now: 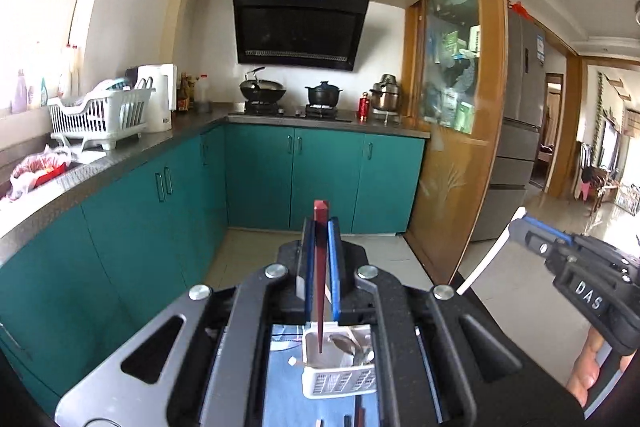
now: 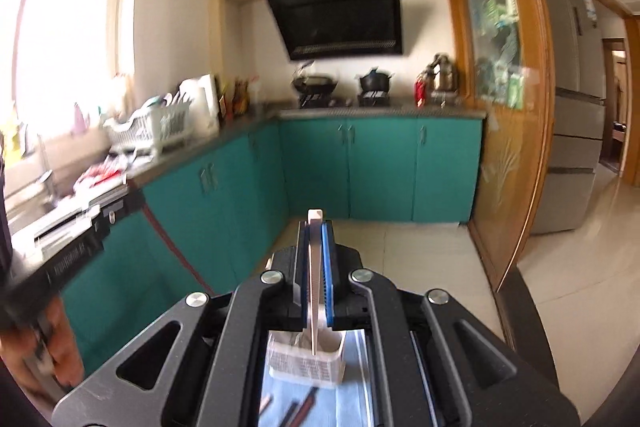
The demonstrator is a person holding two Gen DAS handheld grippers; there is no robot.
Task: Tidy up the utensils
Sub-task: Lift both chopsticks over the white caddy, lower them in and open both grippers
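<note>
Left gripper (image 1: 320,227) clamps a red chopstick (image 1: 320,267), right gripper (image 2: 316,239) a white one (image 2: 314,267); either thin stick might pivot and miss the holder (image 1: 340,383).

Red chopstick (image 1: 320,267) – white chopstick (image 2: 314,279), upright

Two grippers: left gripper (image 1: 321,247), right gripper (image 2: 316,251). One chopstick in each: one red chopstick (image 1: 320,267), one white chopstick (image 2: 314,267). One white slotted utensil holder (image 1: 340,375) below the left gripper, with one metal spoon (image 1: 346,345) inside. On the blue cloth (image 2: 352,403) under the right gripper, more chopsticks lie loose, number blurred. Ahead on the stove: one wok (image 1: 262,91), one black pot (image 1: 323,94). One dish rack (image 1: 100,115) on the counter (image 1: 120,163), ahead-left.
</note>
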